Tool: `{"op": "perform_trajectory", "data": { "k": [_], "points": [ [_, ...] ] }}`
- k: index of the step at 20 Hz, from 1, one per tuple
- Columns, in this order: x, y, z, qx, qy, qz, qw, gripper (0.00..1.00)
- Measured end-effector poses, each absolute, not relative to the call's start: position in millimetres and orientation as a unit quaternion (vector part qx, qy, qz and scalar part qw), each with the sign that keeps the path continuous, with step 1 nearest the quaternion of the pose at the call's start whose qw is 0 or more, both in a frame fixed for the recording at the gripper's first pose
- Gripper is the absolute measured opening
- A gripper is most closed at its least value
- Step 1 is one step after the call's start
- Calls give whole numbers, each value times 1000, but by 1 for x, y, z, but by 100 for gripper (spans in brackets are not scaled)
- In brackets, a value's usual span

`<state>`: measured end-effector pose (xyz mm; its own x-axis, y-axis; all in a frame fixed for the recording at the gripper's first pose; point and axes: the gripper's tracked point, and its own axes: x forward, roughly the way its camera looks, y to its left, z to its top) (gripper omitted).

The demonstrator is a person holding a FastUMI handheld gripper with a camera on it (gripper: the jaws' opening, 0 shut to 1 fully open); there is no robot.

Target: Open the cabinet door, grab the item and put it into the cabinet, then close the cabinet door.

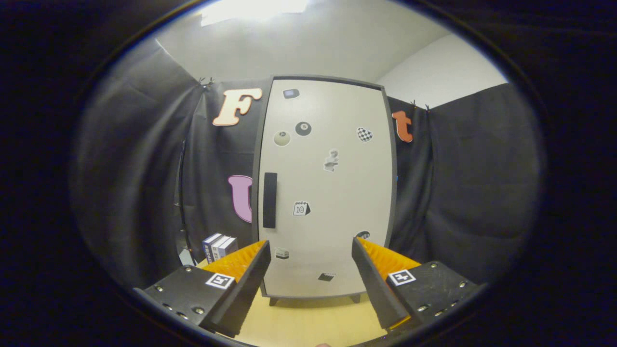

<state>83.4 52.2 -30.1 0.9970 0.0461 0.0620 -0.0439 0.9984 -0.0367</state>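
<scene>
**Cabinet shut, gripper empty**

The cabinet (pixel 328 188) stands far ahead on the table (pixel 308 323), door closed; this fits either end of the task. Its handle (pixel 270 200) sits left. Small boxes (pixel 219 246) stand far left. The gripper (pixel 308 279) gapes wide, holding nothing.

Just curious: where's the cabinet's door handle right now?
In the gripper view, the dark handle sits upright near the closed cabinet door's left edge, beyond the open gripper.

We look forward from the hand-held gripper (pixel 308 255), low over the surface (pixel 308 323), facing the shut cabinet door (pixel 328 193) squarely from near, its spread fingers framing the door's foot.
</scene>
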Motion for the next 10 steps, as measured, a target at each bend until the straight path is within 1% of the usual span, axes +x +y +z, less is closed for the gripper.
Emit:
{"op": "perform_trajectory", "data": {
  "k": [6,10],
  "points": [
    [37,38,-29,-20,-25,11,999,100],
    [25,40,-21,-5,-32,8,999,100]
  ]
}}
